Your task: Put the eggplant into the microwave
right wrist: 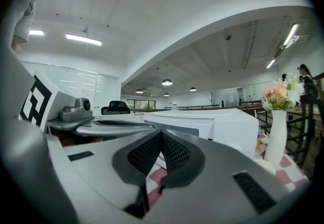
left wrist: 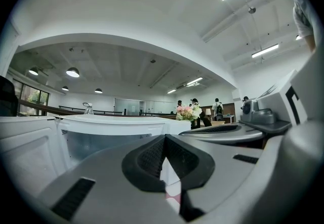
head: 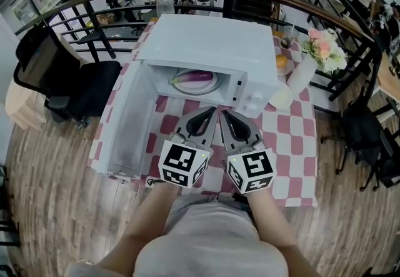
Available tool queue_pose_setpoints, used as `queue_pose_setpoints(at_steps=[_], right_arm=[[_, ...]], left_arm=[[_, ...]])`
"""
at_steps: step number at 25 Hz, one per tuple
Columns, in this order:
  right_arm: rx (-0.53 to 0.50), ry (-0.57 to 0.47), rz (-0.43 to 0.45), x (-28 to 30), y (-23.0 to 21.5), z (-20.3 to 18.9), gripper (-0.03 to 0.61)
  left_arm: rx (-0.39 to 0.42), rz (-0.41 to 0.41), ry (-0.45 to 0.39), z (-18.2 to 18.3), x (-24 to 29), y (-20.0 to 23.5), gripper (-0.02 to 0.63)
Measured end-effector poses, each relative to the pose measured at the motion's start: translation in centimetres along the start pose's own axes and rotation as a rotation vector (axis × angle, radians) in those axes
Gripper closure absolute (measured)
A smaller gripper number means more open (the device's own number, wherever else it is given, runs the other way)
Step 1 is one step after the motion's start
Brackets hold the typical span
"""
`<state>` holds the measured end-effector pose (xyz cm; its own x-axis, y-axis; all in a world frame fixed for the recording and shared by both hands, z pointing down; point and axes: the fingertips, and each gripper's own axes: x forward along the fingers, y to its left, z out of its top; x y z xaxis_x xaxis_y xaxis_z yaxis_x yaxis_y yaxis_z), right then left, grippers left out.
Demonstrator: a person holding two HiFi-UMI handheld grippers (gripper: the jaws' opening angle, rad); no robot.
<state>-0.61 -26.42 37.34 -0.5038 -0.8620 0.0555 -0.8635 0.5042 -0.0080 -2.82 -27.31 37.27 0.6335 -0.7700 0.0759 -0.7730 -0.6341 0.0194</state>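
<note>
Grey left gripper (head: 210, 110) and right gripper (head: 223, 112) are hovering closed, empty (purple eggplant (head: 199, 75) lying inside white microwave (head: 206, 38)); probably best pushing the open door (head: 128, 125) by its outer edge.

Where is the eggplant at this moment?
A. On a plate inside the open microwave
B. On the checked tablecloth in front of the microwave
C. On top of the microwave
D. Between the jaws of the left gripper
A: the head view shows the purple eggplant lying on a white plate inside the microwave, whose door stands open.
</note>
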Motion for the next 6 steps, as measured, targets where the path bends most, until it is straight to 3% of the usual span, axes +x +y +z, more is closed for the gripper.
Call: queue_pose_setpoints(at_steps=[6], right_arm=[[-0.009,-0.001,0.004,-0.1,0.19,0.06,0.554]], left_arm=[[-0.02,-0.001,0.0,-0.06,-0.11,-0.04,0.612]])
